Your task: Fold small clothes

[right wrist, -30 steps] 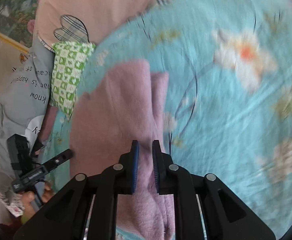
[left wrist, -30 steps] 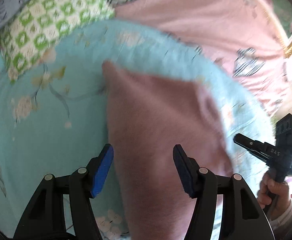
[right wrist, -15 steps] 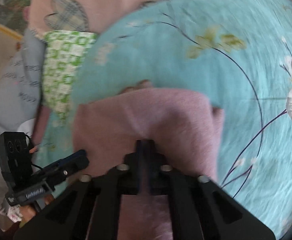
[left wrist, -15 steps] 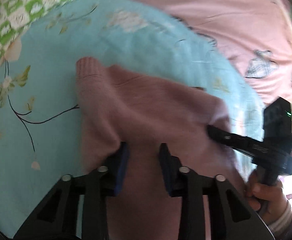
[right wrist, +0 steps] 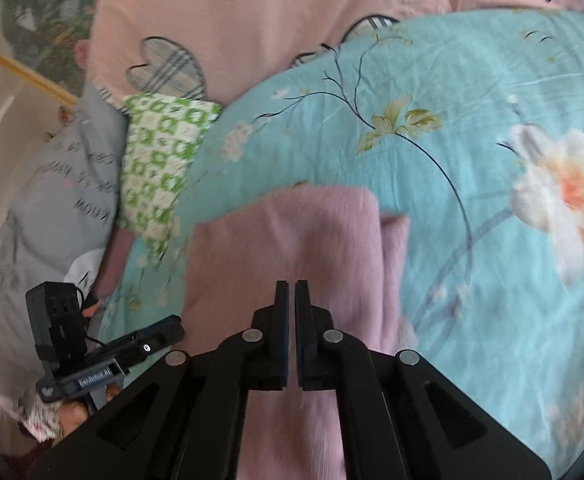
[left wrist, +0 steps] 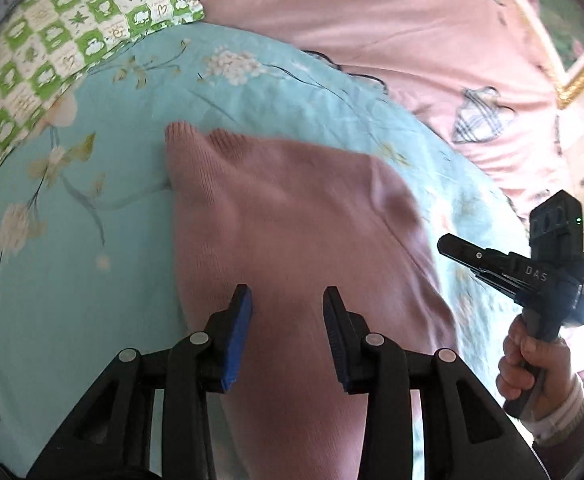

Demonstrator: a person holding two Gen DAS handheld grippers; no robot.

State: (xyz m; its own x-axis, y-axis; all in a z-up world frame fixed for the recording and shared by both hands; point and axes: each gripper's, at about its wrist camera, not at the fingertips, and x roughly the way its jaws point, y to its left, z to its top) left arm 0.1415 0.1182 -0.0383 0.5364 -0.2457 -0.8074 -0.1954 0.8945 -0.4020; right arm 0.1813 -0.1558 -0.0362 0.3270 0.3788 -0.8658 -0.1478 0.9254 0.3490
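A small pink knit garment (left wrist: 292,220) lies folded on the turquoise floral sheet (left wrist: 71,240). It also shows in the right wrist view (right wrist: 292,248). My left gripper (left wrist: 287,304) is open just above the garment's near part, holding nothing. My right gripper (right wrist: 292,292) has its jaws almost together over the garment, with no cloth seen between them. It also shows in the left wrist view (left wrist: 444,246), off the garment's right edge. The left gripper shows in the right wrist view (right wrist: 171,328), to the garment's left.
A green checked pillow (left wrist: 63,40) lies at the sheet's far left. A pink bedspread (left wrist: 392,40) with plaid hearts lies beyond. A grey printed pillow (right wrist: 51,200) and a gold-framed picture (right wrist: 31,40) are at the left.
My left gripper has opened and let go of the garment, then drawn back. My right gripper has pulled back off the garment's edge. The garment now lies folded on the sheet.
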